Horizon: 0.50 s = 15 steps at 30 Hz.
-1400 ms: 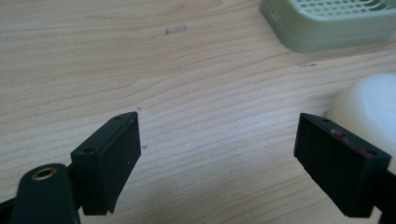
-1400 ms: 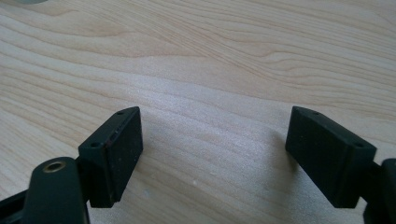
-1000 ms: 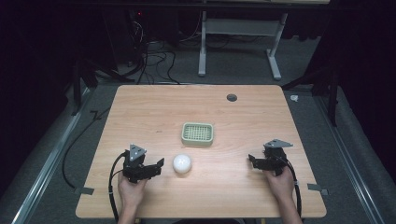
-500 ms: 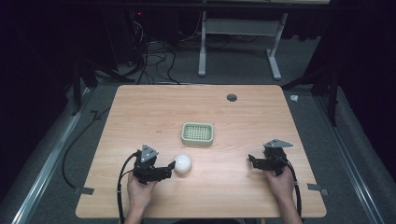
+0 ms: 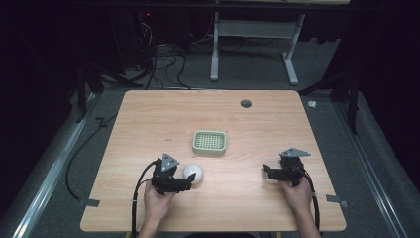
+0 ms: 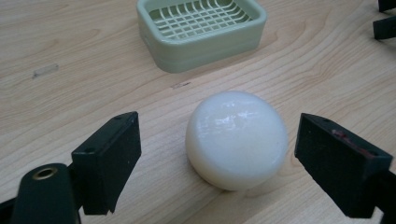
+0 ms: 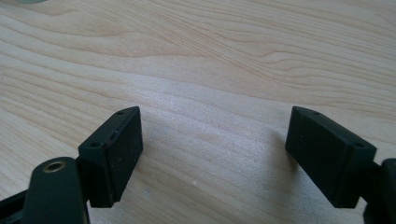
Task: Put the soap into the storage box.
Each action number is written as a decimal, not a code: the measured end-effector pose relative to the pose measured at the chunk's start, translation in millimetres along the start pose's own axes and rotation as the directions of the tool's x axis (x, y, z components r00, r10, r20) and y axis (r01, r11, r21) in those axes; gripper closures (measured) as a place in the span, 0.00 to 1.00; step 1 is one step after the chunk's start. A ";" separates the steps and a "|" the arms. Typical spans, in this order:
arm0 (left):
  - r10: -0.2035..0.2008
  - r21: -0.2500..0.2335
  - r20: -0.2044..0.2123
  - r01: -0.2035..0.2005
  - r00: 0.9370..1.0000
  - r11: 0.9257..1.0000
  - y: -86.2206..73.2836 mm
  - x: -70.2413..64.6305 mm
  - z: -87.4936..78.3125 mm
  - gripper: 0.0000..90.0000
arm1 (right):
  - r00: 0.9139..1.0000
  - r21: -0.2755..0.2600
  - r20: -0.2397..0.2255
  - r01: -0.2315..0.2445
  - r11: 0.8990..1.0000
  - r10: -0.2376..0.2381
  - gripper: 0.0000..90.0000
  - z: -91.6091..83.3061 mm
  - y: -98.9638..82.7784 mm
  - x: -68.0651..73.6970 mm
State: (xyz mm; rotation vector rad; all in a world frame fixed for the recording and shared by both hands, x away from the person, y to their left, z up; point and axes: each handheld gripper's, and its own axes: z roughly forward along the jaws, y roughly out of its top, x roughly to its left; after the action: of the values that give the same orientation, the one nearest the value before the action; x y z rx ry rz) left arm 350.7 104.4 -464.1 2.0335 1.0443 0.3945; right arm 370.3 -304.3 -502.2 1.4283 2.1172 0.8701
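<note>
Just in front of the green soap dish [image 5: 209, 142], the white soap bar [image 6: 236, 138] sits between the left gripper's [image 6: 217, 161] wide-open jaws, probably lined up for a grab. Right gripper [image 7: 212, 156], well off to the dish's right, gapes empty.

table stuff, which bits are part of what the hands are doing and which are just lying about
Likely in play:
white soap bar, between the open jaws of the left gripper
green slotted soap dish, just beyond it

Not in play:
right gripper, open over bare wood
dark round hole in the table
</note>
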 end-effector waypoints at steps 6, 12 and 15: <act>0.008 0.021 0.012 -0.008 1.000 1.000 0.3 -5.8 9.4 0.17 | 1.000 0.000 0.000 0.000 1.000 0.000 0.22 0.0 0.0 0.0; 0.034 0.050 0.009 -0.035 0.999 0.998 0.8 -11.2 18.4 0.16 | 1.000 0.000 0.000 0.001 1.000 -0.001 0.22 0.0 0.0 0.0; 0.034 0.060 0.011 -0.035 0.999 0.998 0.7 -12.2 22.9 0.16 | 1.000 0.000 0.001 0.001 1.000 -0.001 0.22 0.0 0.0 0.0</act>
State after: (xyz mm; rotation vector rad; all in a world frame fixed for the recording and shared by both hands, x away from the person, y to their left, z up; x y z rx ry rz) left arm 356.9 82.8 -477.1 2.1074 1.0273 0.3744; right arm 370.3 -304.3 -502.2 1.4274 2.1169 0.8688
